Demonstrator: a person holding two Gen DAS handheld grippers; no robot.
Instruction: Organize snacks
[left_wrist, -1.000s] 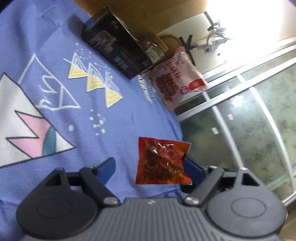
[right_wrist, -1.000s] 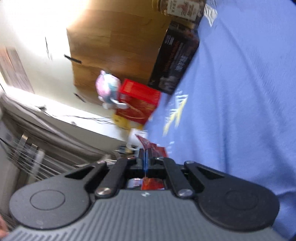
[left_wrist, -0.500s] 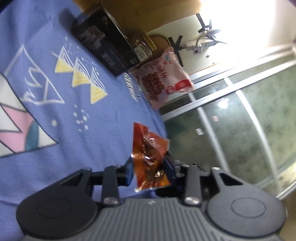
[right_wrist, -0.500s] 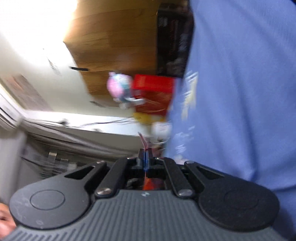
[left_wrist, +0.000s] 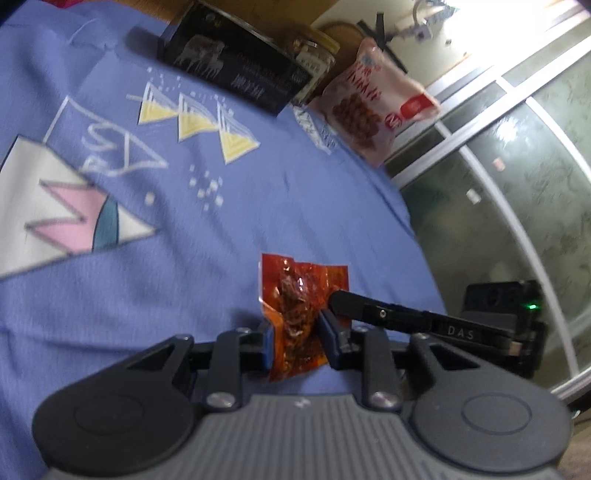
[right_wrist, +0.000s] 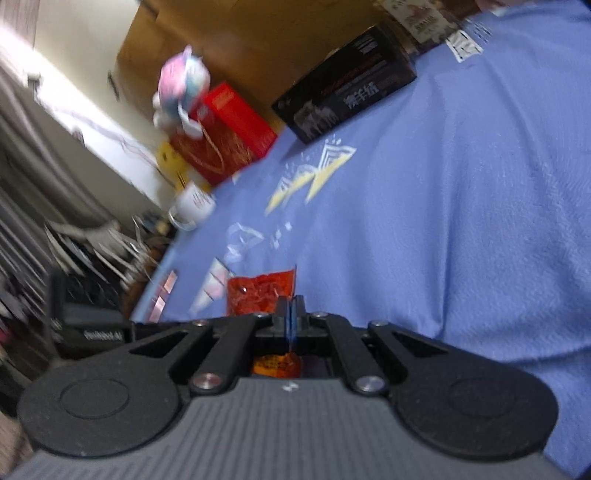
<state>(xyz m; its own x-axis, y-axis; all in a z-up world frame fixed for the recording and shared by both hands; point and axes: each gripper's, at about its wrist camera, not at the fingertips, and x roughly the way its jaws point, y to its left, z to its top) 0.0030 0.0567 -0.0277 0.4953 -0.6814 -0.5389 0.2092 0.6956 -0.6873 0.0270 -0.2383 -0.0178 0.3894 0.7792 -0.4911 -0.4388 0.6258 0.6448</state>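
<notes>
open blue cloth (left_wrist: 229, 229) ahead, black box (left_wrist: 236, 70), jar (left_wrist: 314, 55), snack bag (left_wrist: 376, 99) lining far edge

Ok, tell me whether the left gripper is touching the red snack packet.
Touching. The left wrist view shows the left gripper with both blue pads pressed against the red snack packet.

Blown-out glare fills the left view's upper right; the right view smears with motion blur, edges bowed by fisheye.

Both grippers: black linkage arms, silver screws, ribbed grey housings, blue-padded jaws, "DAS" lettering.
</notes>
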